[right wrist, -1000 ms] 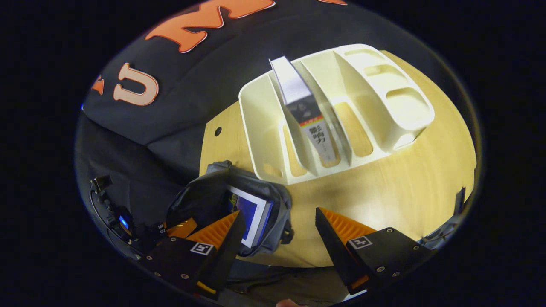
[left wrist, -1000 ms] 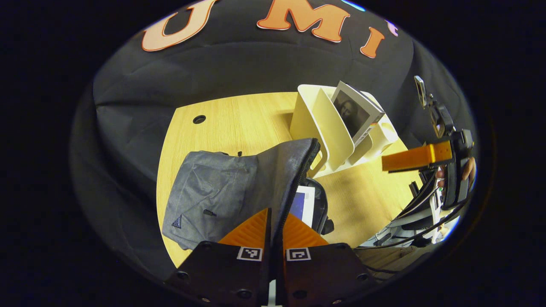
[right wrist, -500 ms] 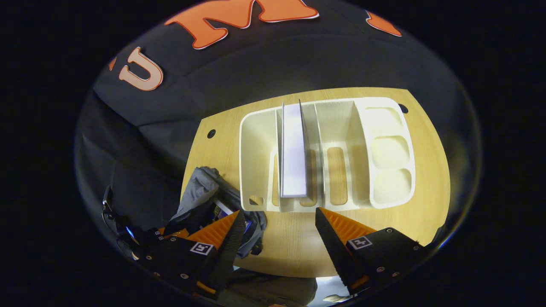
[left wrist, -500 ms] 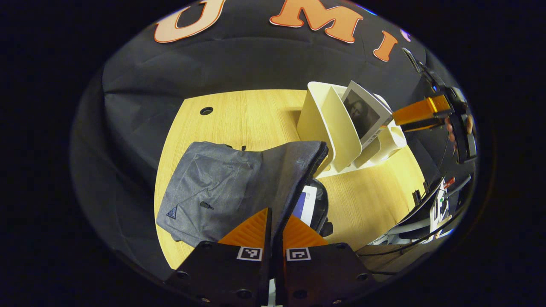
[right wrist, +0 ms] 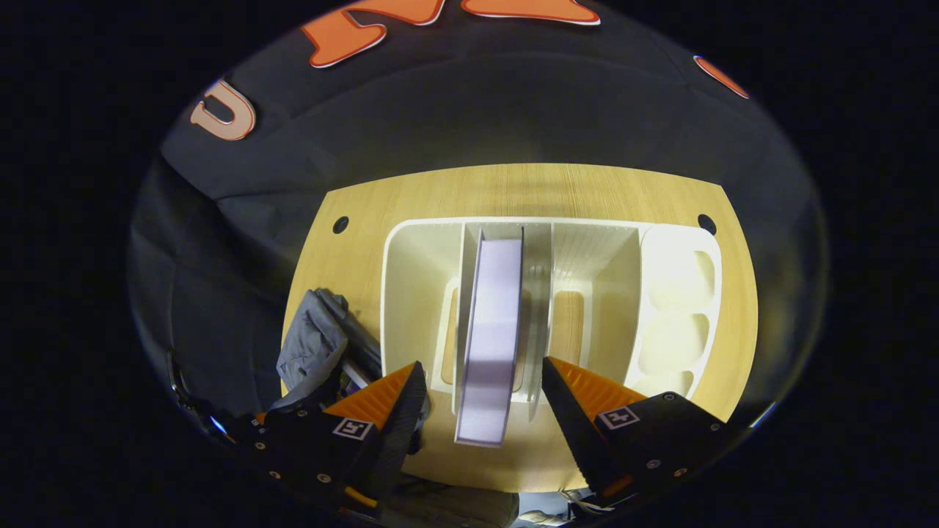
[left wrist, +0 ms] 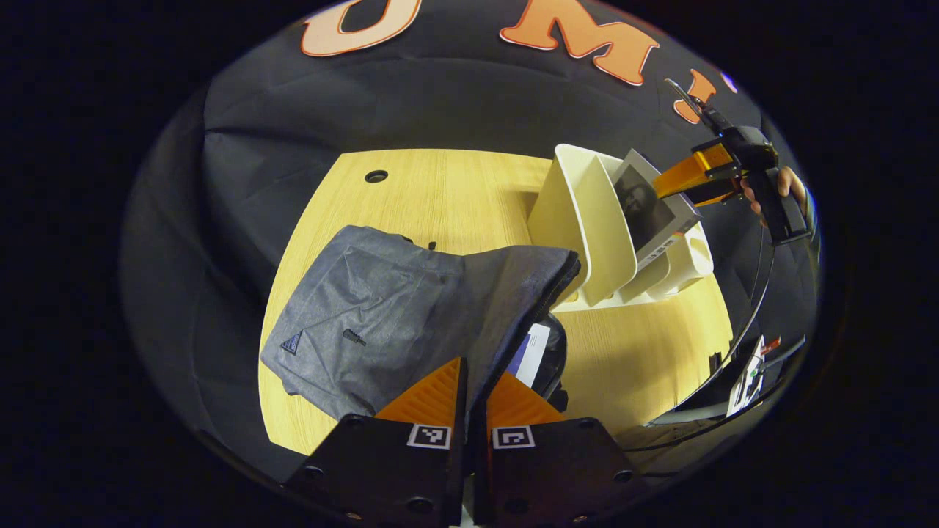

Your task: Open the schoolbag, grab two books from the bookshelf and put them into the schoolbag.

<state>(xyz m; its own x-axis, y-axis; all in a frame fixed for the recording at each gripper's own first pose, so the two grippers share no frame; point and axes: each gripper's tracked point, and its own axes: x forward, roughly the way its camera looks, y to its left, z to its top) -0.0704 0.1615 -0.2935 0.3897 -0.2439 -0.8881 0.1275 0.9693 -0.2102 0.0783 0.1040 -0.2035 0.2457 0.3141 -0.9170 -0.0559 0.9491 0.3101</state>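
The grey schoolbag [left wrist: 381, 308] lies on the wooden table [left wrist: 440, 191], and my left gripper [left wrist: 473, 385] is shut on its raised zip flap. A blue-covered book [left wrist: 530, 350] sits inside the bag's opening. The white bookshelf [left wrist: 587, 235] holds one book with a portrait cover [left wrist: 649, 213]. My right gripper [left wrist: 664, 189], held by a hand [left wrist: 791, 183], hovers at that book's top corner. In the right gripper view I look down on the book's page edge [right wrist: 491, 330] standing in the bookshelf [right wrist: 411, 293]. The right gripper [right wrist: 480, 381] is open, one finger on each side of the book, not touching. The bag [right wrist: 315, 345] lies lower left.
The shelf's right end has three small rounded compartments [right wrist: 675, 308]. A cable hole [left wrist: 375, 176] sits near the table's far edge. Cables and a device [left wrist: 741, 370] hang off the table's right side. The booth's black cloth wall stands close behind the table.
The right gripper has swung over the shelf and come down, so the book's top edge now lies between its open fingers. The left gripper still holds the bag flap up.
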